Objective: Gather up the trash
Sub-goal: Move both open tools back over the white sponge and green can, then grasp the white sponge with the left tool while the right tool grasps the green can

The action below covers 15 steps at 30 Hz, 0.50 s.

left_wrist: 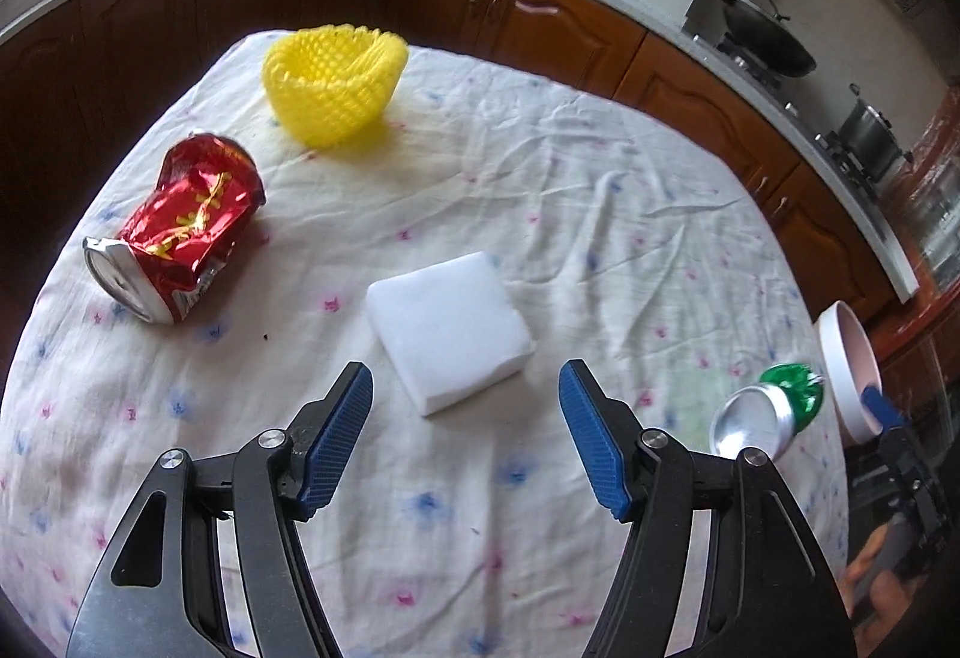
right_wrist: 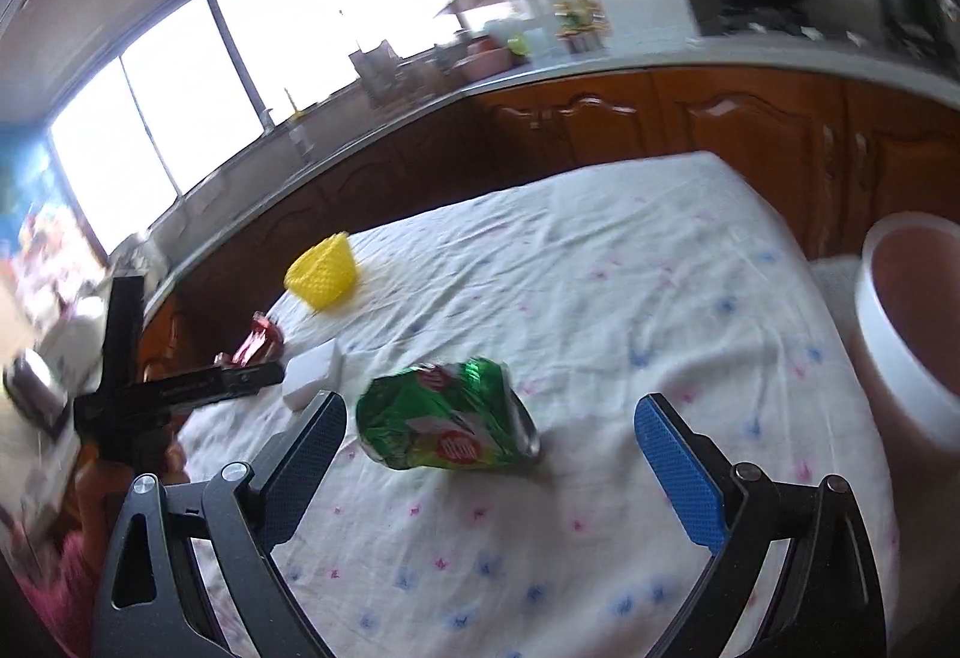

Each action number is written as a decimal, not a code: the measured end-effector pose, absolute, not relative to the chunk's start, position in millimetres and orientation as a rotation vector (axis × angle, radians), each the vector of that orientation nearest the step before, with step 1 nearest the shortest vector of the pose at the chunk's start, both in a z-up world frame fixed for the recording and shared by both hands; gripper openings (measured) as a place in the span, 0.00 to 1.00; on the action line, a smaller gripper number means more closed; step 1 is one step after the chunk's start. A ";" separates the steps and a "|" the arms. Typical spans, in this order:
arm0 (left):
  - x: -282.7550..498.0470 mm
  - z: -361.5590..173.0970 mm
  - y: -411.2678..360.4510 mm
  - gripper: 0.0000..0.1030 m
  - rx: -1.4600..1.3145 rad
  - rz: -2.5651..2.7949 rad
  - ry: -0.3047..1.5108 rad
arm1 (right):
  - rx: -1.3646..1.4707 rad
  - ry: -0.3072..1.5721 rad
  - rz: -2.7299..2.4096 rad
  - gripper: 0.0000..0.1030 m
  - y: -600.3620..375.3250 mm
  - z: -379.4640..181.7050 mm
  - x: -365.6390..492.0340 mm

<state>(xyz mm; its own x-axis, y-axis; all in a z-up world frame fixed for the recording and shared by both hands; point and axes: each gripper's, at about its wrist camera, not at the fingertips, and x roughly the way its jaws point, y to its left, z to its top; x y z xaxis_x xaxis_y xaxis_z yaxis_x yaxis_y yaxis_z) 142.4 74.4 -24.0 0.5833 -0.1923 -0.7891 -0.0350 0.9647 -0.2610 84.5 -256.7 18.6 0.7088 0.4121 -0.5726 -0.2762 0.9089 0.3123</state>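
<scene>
A white foam block (left_wrist: 450, 329) lies on the flowered tablecloth just ahead of my open, empty left gripper (left_wrist: 465, 388). A crushed red can (left_wrist: 180, 226) lies on its side to the left. A yellow foam net (left_wrist: 333, 82) sits at the far side. A crushed green can (left_wrist: 771, 409) lies at the right. In the right wrist view the green can (right_wrist: 450, 418) lies between and just ahead of the fingers of my open right gripper (right_wrist: 492, 421). The white block (right_wrist: 315, 367), red can (right_wrist: 258, 340) and yellow net (right_wrist: 324, 274) lie beyond it.
A white bin with a pink inside (right_wrist: 912, 322) stands off the table's right edge; it also shows in the left wrist view (left_wrist: 849, 364). The left gripper (right_wrist: 180, 388) shows in the right wrist view. Wooden cabinets (left_wrist: 540, 10) and a counter with a wok (left_wrist: 762, 34) ring the table.
</scene>
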 end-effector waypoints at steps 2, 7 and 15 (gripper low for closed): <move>144.4 -27.9 77.8 0.64 -0.263 -0.089 0.959 | 0.114 0.680 0.429 0.95 -247.3 24.0 91.0; 151.5 -33.6 82.8 0.64 -0.270 -0.087 0.977 | -0.203 0.695 0.607 0.95 -208.8 33.9 107.0; 170.4 -47.1 76.6 0.67 -0.252 -0.104 1.023 | -0.470 0.792 0.728 0.81 -170.0 10.7 132.1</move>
